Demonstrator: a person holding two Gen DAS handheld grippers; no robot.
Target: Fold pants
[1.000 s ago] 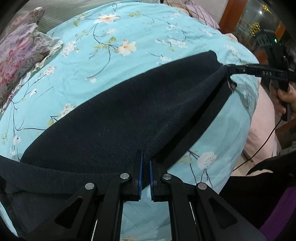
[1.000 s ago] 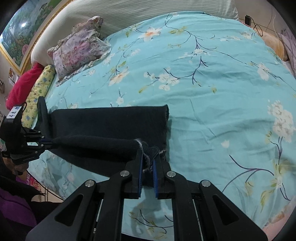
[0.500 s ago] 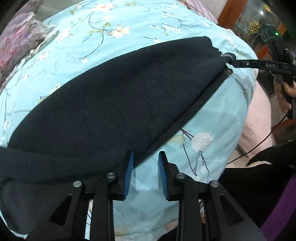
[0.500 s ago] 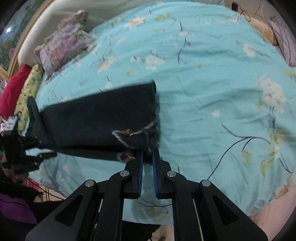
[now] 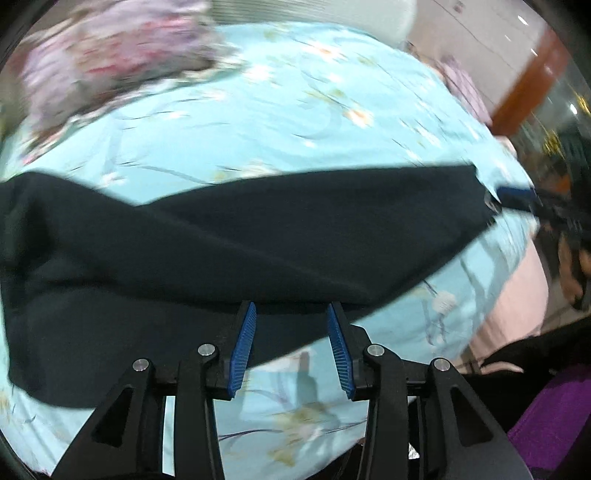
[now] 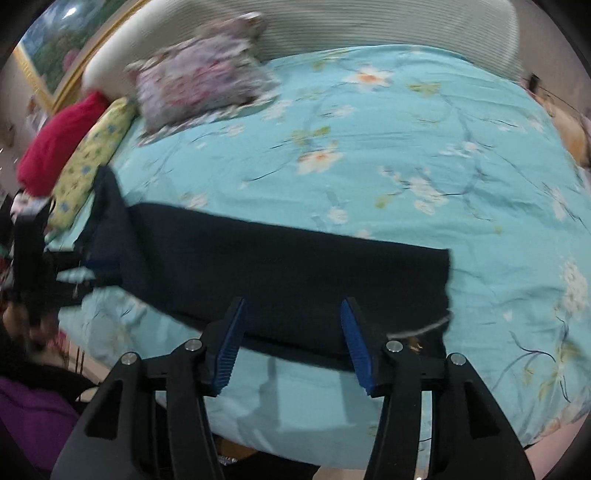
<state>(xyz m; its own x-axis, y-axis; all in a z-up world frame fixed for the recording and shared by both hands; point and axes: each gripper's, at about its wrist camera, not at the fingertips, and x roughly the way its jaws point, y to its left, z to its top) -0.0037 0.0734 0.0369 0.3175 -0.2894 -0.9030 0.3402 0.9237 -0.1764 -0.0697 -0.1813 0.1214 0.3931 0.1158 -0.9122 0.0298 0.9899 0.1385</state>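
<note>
The dark navy pants lie folded lengthwise as a long band across the turquoise floral bedspread, near its front edge. They also show in the right wrist view. My left gripper is open and empty just above the pants' near edge. My right gripper is open and empty over the near edge by the hem end. The right gripper also shows at the pants' far end in the left wrist view. Both views are motion-blurred.
A purple floral pillow lies at the head of the bed, with a red pillow and a yellow pillow beside it. The striped headboard is behind. The bed's front edge is just below my grippers.
Both grippers have opened and let go of the pants, the left first. The pants now lie flat on the bed. Both cameras have pulled back and tilted.
</note>
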